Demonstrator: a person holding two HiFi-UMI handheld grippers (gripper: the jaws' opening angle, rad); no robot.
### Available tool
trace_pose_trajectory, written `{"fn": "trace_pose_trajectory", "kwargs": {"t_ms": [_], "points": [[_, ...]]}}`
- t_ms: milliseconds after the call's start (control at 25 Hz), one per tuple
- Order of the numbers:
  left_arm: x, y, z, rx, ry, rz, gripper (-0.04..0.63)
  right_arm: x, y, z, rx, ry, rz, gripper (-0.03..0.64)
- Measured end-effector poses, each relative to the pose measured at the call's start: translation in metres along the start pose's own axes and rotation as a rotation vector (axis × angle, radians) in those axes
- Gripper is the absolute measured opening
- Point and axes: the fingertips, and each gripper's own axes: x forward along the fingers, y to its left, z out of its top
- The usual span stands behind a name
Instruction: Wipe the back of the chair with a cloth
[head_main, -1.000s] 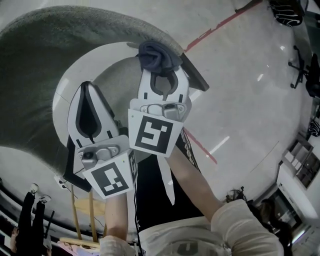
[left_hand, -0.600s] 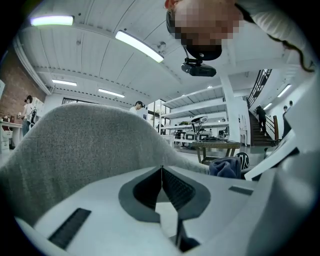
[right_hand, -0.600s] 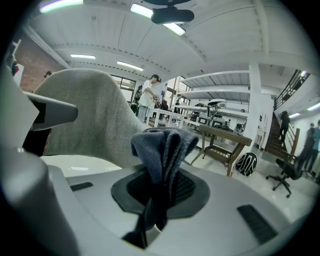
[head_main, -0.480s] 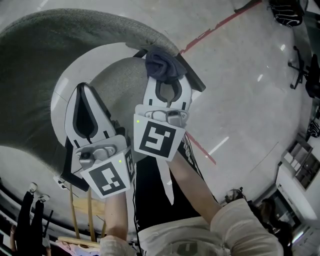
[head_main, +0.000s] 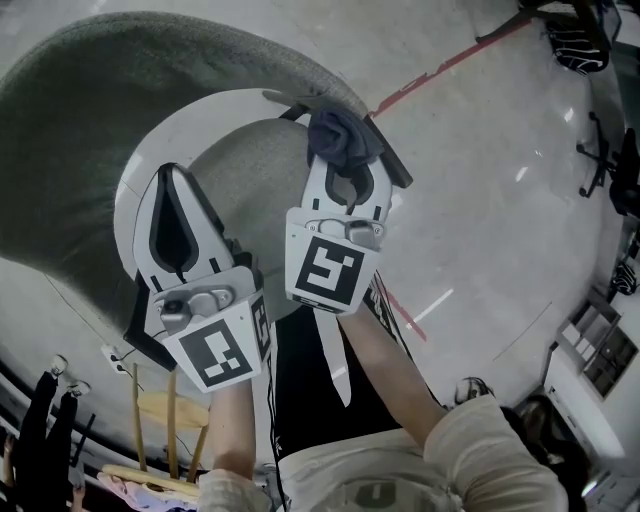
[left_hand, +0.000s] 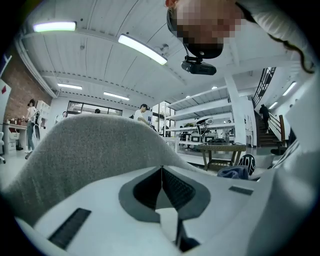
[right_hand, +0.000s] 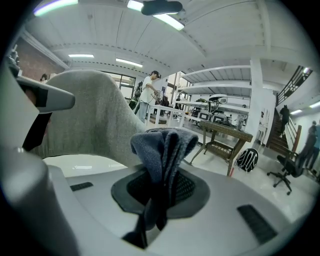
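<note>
Right gripper view: right hand-held gripper (right_hand: 161, 176) pinches bunched fuzzy cloth (right_hand: 163, 144); left hand-held gripper (left_hand: 161, 179) closed, empty.

- No word, number or brand can be read anywhere.
- The left gripper (head_main: 172, 170) and the right gripper (head_main: 341, 160) each carry a square marker (head_main: 217, 358) (head_main: 329, 271): black-and-white blocks, not letters.
- White print on a black strap (head_main: 379, 302) by the person's arm: too blurred to read.
- White print on a black bag (right_hand: 247, 160): too small to read.
</note>
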Motion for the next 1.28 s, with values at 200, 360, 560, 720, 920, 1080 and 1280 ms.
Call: {"fn": "trace_pose_trajectory", "kwargs": {"t_ms": [200, 360, 560, 720, 920, 1080, 1280], "points": [[-0.01, 0.014, 0.033, 0.02, -0.036, 0.047, 0.017, -0.005, 0.01, 0.034, -0.008, -0.065, 0.047, 0.058], [-0.018, 0.038, 0.082, 0.014, -0.114, 0.116, 0.017, -0.01, 0.037, 0.1, 0.007, -0.16, 0.142, 0.058], [-0.037, 0.075, 0.163, 0.031, -0.211, 0.264, 0.017, -0.036, 0.08, 0.215, 0.005, -0.358, 0.331, 0.058], [-0.078, 0.085, 0.228, 0.029, -0.233, 0.34, 0.017, -0.09, 0.094, 0.298, -0.014, -0.473, 0.465, 0.058], [-0.131, 0.093, 0.296, 0.086, -0.315, 0.438, 0.017, -0.156, 0.126, 0.364, -0.094, -0.621, 0.726, 0.058], [-0.177, 0.088, 0.33, 0.107, -0.385, 0.47, 0.017, -0.214, 0.14, 0.378, -0.061, -0.61, 0.942, 0.058], [-0.219, 0.083, 0.333, 0.063, -0.416, 0.527, 0.017, -0.275, 0.149, 0.37, -0.141, -0.659, 1.094, 0.058]]}}
